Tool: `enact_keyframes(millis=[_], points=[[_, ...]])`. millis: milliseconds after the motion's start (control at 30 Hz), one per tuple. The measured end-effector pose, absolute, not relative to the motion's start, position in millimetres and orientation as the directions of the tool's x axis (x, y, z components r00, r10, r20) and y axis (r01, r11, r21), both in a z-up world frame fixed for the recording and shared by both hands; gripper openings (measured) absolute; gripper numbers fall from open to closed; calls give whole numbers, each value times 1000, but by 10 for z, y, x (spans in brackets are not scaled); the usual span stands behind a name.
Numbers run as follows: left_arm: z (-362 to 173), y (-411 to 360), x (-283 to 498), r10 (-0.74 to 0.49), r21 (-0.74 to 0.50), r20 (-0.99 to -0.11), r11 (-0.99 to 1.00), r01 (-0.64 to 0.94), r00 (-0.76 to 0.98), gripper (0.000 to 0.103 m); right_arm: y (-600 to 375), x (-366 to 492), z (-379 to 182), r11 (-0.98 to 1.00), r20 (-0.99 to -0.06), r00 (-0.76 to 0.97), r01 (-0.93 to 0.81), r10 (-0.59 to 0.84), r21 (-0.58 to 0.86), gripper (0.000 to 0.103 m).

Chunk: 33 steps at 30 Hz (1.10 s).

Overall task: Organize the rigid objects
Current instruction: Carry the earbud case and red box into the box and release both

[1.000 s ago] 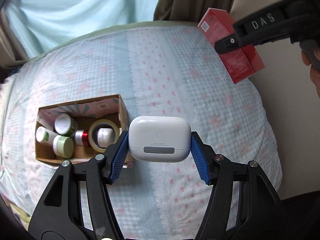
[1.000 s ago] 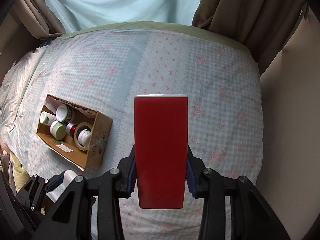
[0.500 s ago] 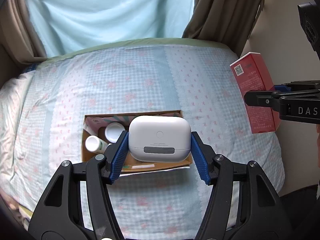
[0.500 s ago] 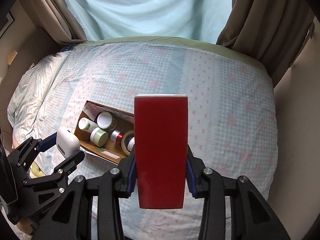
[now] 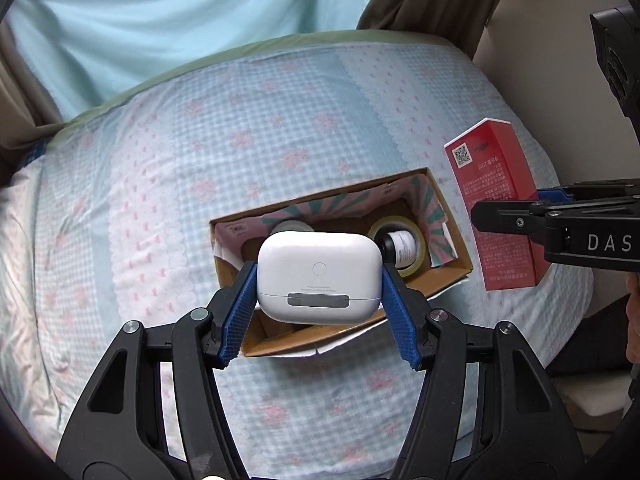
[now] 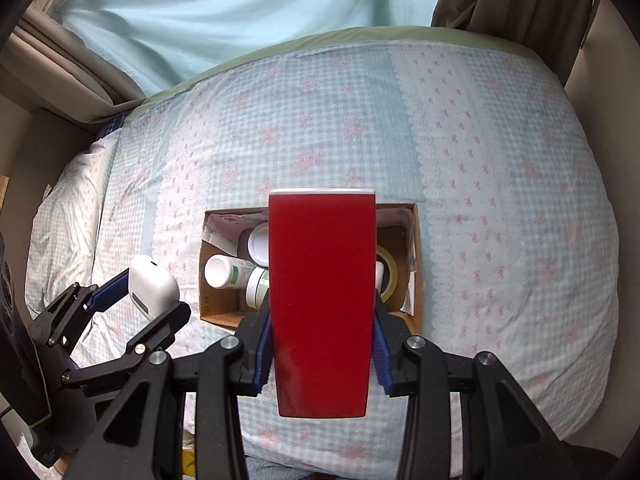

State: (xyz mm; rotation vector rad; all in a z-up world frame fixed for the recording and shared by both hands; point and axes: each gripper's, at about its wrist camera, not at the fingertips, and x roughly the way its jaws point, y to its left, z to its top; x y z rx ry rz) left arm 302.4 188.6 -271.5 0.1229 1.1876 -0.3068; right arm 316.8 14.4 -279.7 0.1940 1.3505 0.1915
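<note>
Clamping a white case (image 5: 319, 276) in your left gripper (image 5: 319, 312) and a red box (image 6: 322, 304) in your right gripper (image 6: 322, 354), you risked them colliding over the crowded cardboard box (image 5: 448, 276).

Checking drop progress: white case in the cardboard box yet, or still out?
Out. White case is clamped in the left hand-held gripper, held in the air above the box.

A home bedroom: a bed (image 6: 500, 152) under a gingham floral sheet, brown curtains (image 6: 516, 4) and a pale blue drape (image 6: 240, 8) behind
</note>
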Motion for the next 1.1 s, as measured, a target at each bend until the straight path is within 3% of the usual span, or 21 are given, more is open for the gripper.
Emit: enact_keyframes(millis=[667, 933, 1000, 1067, 1100], points=[[-4049, 1579, 4038, -197, -152, -976, 924, 351, 97, 57, 205, 3548, -4192, 964, -967, 2, 83, 253, 253, 38], [-4328, 1421, 4261, -187, -167, -982, 925, 342, 25, 58, 241, 3647, -4371, 984, -987, -2, -73, 163, 163, 38], [-4351, 1387, 4281, -175, -155, -984, 924, 350, 27, 64, 235, 3642, -4401, 981, -986, 9, -102, 168, 166, 38], [-4331, 1387, 4293, -168, -145, -985, 928, 344, 38, 102, 238, 3634, -4430, 981, -988, 6, -120, 156, 154, 41], [-4284, 1404, 4288, -177, -148, -983, 929, 340, 55, 103, 228, 3622, -4428, 979, -987, 10, -127, 160, 157, 43]])
